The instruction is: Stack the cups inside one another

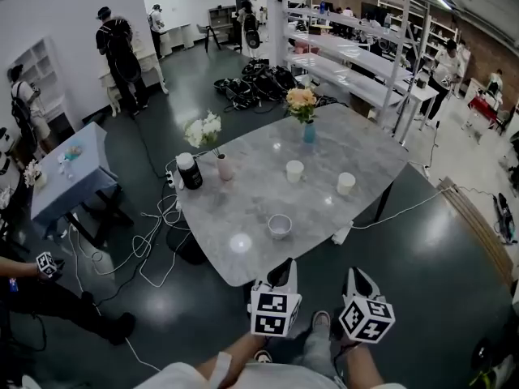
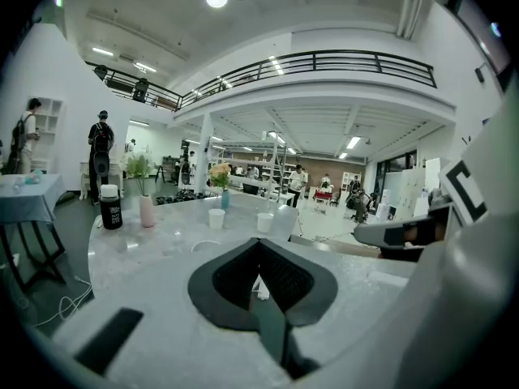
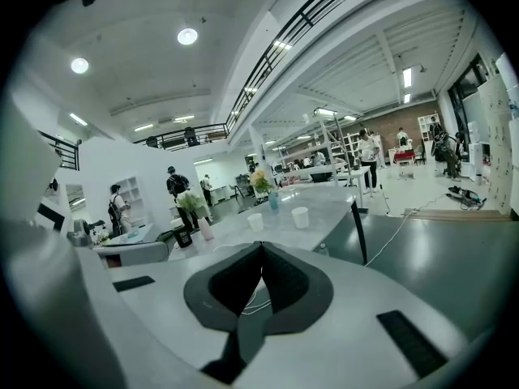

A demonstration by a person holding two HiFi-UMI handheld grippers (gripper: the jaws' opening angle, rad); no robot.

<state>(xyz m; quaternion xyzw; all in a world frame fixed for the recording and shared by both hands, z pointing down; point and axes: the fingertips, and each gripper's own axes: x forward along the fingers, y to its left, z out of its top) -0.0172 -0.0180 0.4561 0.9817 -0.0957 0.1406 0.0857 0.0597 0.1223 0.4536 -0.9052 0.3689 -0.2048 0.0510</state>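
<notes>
Our left tool [image 1: 281,272] and right tool [image 1: 358,279], both pressed together and empty, hover at the counter's [image 1: 243,197] six o'clock edge, with the nearest cup [image 1: 279,226] at twelve.

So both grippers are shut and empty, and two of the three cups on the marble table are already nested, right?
Not nested. The head view shows all three standing apart on the marble table: the near cup, the middle cup and the right-hand cup. The rest holds: the left gripper and the right gripper are shut and empty in their own views.
</notes>
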